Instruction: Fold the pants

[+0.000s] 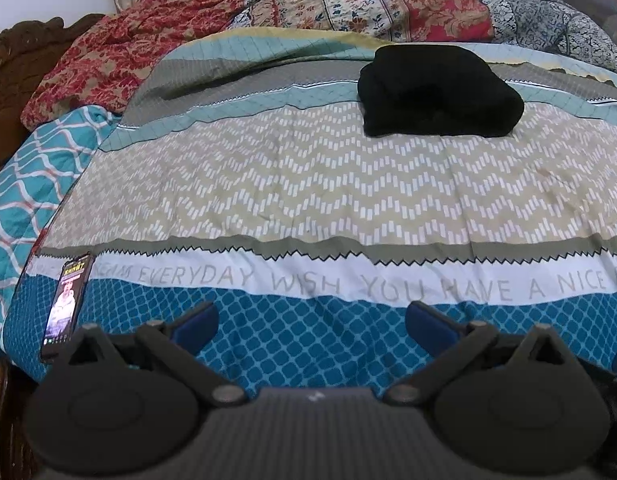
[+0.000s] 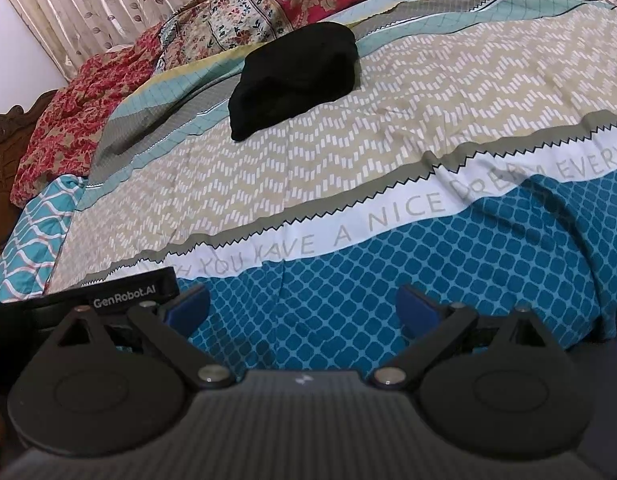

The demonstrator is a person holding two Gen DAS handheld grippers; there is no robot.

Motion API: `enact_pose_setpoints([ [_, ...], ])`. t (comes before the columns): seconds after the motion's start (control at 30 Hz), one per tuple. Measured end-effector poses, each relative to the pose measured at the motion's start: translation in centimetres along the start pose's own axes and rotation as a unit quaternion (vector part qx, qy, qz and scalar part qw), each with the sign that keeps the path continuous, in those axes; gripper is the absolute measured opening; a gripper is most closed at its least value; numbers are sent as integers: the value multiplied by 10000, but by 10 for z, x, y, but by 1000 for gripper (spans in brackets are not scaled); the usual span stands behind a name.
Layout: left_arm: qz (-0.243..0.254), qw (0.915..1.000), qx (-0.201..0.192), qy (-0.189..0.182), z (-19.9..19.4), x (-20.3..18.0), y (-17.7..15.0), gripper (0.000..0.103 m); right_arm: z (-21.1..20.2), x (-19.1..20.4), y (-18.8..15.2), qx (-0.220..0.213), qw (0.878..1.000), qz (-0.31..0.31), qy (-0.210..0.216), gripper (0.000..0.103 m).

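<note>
Black pants (image 1: 438, 94) lie as a thick folded bundle on the patterned bedspread (image 1: 308, 184), toward the far side of the bed. The right wrist view shows the same pants (image 2: 296, 76) up and left of centre. My left gripper (image 1: 310, 322) hovers over the blue near edge of the bedspread, open, nothing between its blue pads, far short of the pants. My right gripper (image 2: 302, 306) is likewise open and empty above the blue band of the bedspread (image 2: 388, 264). The other gripper's body (image 2: 120, 294) shows at the left edge of the right wrist view.
A lit phone (image 1: 68, 304) lies on the near left edge of the bed. Rumpled red and floral quilts (image 1: 268, 12) pile along the far side, with a curtain (image 2: 108, 4) behind. A carved wooden headboard (image 1: 12, 72) stands at the left.
</note>
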State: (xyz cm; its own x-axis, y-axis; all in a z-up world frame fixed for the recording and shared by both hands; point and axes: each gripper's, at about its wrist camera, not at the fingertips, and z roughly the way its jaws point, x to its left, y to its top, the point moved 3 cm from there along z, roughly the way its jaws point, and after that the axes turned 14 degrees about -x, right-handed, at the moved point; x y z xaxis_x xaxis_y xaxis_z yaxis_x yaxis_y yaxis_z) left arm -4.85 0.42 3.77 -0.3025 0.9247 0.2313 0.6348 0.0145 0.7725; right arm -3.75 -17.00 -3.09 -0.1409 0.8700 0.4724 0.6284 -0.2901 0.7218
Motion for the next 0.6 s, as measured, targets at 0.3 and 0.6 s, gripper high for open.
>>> enact_pose_setpoints([
  [0.3,-58,9999,119,-83,2,1,-1,103,1,0,-1,42,10000,46,-15,101],
  [0.6,55,9990,165,-401,-4,-9,-3,103,1,-2,0,27,10000,25,-40,101],
])
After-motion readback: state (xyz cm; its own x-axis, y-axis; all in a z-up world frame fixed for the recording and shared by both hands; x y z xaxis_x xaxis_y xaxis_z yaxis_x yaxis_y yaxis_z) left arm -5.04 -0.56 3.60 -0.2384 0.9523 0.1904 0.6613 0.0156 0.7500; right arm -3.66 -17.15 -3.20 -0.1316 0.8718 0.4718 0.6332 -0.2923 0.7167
